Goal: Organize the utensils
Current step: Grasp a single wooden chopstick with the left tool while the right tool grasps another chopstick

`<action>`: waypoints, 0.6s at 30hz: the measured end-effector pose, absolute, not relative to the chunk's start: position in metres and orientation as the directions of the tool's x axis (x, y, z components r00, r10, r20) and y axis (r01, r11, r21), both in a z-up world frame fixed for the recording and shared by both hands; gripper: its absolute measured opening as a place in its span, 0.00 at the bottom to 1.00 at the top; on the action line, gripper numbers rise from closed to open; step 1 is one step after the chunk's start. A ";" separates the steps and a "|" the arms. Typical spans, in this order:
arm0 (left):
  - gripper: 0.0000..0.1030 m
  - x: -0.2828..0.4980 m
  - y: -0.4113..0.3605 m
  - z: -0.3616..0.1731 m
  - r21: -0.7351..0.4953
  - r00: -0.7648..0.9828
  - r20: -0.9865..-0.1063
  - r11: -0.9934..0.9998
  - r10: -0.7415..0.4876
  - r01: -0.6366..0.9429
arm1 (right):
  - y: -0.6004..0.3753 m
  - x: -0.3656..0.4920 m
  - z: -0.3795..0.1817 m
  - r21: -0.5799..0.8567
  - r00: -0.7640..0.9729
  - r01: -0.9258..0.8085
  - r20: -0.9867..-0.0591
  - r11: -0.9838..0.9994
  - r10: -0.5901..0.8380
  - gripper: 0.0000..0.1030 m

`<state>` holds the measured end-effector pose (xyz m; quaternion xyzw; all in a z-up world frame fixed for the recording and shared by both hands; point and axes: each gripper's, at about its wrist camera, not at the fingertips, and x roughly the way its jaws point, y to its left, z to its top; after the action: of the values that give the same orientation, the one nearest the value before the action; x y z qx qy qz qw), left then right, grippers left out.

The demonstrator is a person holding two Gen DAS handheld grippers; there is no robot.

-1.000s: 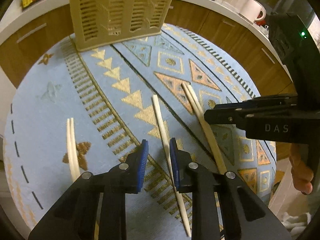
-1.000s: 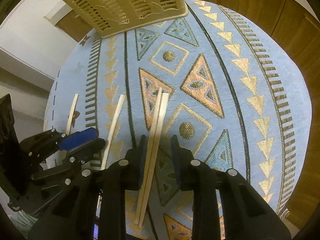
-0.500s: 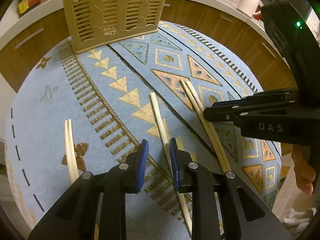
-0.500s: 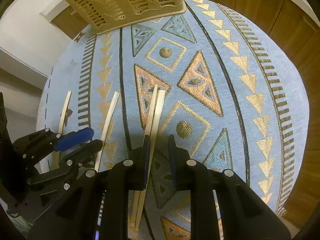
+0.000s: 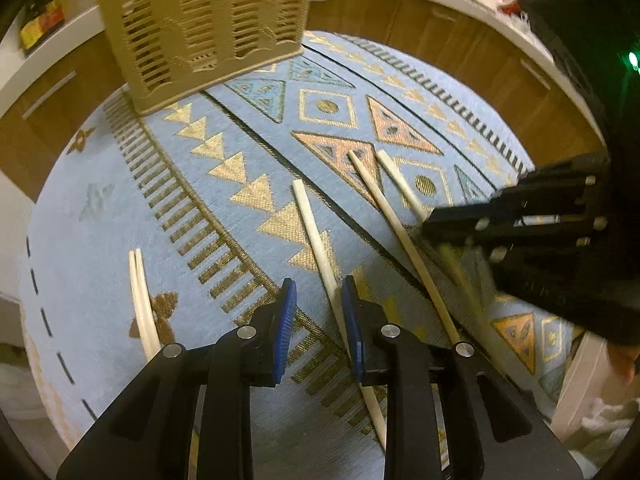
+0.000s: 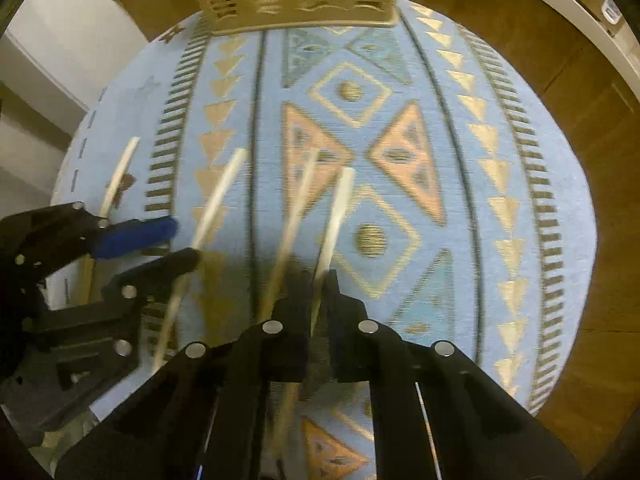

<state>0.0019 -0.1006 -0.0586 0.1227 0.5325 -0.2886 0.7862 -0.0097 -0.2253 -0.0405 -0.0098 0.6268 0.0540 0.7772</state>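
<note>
A: Biggest first: round worktop under a pale blue woven cloth with gold and orange triangles (image 5: pixel 248 148). At its far edge, a tall beige slatted plastic utensil basket (image 5: pixel 200 28), upright, well apart from everything loose, presumably the destination.

B: And scattered on the cloth, pale wooden chopsticks. A close-lying pair at the left edge (image 5: pixel 140 300), touching along most of their length. A single chopstick in the middle (image 5: pixel 316 236). Two more to the right, splayed apart at the far ends.

A: Right tongs (image 6: pixel 319 280) nearly closed, clenched on the righter of those two, the lifted chopstick (image 6: pixel 338 216). Its neighbour (image 6: pixel 296 208) just beside, seemingly left on the cloth, though blur makes contact hard to judge.

B: Why only one? Looks like the grip caught the outer stick and missed its mate.

A: Left tongs (image 5: pixel 318 312) released, blue pads (image 5: pixel 286 320) straddling the single middle chopstick, one pad either side, not pinching yet. Low, angled forward and down along the stick's length, lined up for a squeeze.

B: Right tool coming in side-on from the right in the left view, blurred, level with the cloth.

A: Likely next: close on the middle stick, carry both toward the basket.
</note>
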 end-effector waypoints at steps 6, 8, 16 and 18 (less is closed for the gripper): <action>0.26 0.008 -0.123 -0.059 -0.033 0.214 -0.949 0.751 -0.230 0.659 | -0.247 -0.010 -0.042 0.074 0.174 -0.077 -0.981 0.994 0.087 0.04; 0.28 0.006 -0.132 -0.061 0.011 0.215 -0.958 0.726 -0.189 0.688 | -0.249 -0.008 -0.043 0.077 0.154 -0.084 -0.984 0.993 0.089 0.04; 0.07 0.000 -0.152 -0.062 0.090 0.241 -0.963 0.695 -0.123 0.713 | -0.254 -0.005 -0.044 0.078 0.150 -0.125 -0.984 0.989 0.096 0.04; 0.07 -0.003 -0.152 -0.060 0.086 0.251 -0.959 0.707 -0.133 0.702 | -0.255 -0.009 -0.044 0.082 0.167 -0.126 -0.981 0.989 0.102 0.04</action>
<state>-0.0031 -0.1519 -0.0603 0.2611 0.5442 -0.2795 0.7467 -0.0086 -0.2548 -0.0445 -0.0094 0.6412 0.0748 0.7637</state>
